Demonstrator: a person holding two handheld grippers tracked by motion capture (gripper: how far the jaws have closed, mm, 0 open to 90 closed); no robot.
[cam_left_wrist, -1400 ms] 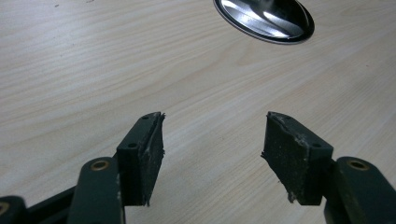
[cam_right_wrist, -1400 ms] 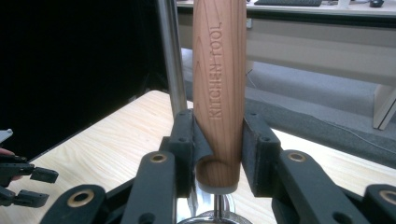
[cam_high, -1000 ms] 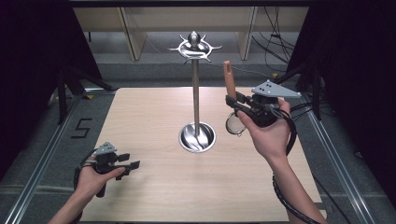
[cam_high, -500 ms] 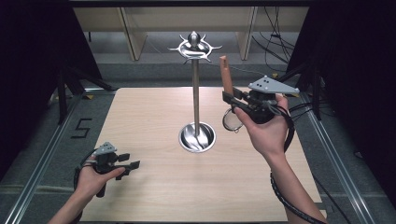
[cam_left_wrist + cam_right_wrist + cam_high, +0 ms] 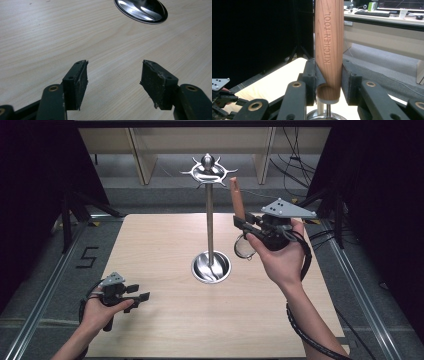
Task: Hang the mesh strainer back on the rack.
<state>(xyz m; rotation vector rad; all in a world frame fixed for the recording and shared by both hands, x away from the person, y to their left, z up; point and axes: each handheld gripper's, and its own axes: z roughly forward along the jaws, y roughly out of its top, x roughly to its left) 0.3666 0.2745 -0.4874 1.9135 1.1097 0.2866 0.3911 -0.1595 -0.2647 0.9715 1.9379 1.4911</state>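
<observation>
A metal utensil stand (image 5: 209, 220) rises from a round dish base (image 5: 211, 267) at the table's middle, with a ring of hooks (image 5: 207, 169) on top. My right gripper (image 5: 245, 224) is raised just right of the pole and shut on a kitchen tool's wooden handle (image 5: 236, 200), which points up; its round metal head (image 5: 244, 248) hangs below the jaws. In the right gripper view the handle (image 5: 329, 47), stamped KITCHEN TOOL, stands clamped between the pads of my right gripper (image 5: 328, 80). My left gripper (image 5: 142, 292) rests low at the front left, open and holding nothing (image 5: 113, 80).
The wooden table (image 5: 165, 330) has metal rails along both sides and black curtains beyond. The stand's base (image 5: 141, 10) lies ahead of the left jaws. Shelving and cables sit behind the table. The left gripper (image 5: 222, 98) shows far off in the right gripper view.
My right gripper has drifted slightly left and up with the tool, bringing the handle's tip closer to the hooks. The left gripper has stayed still.
</observation>
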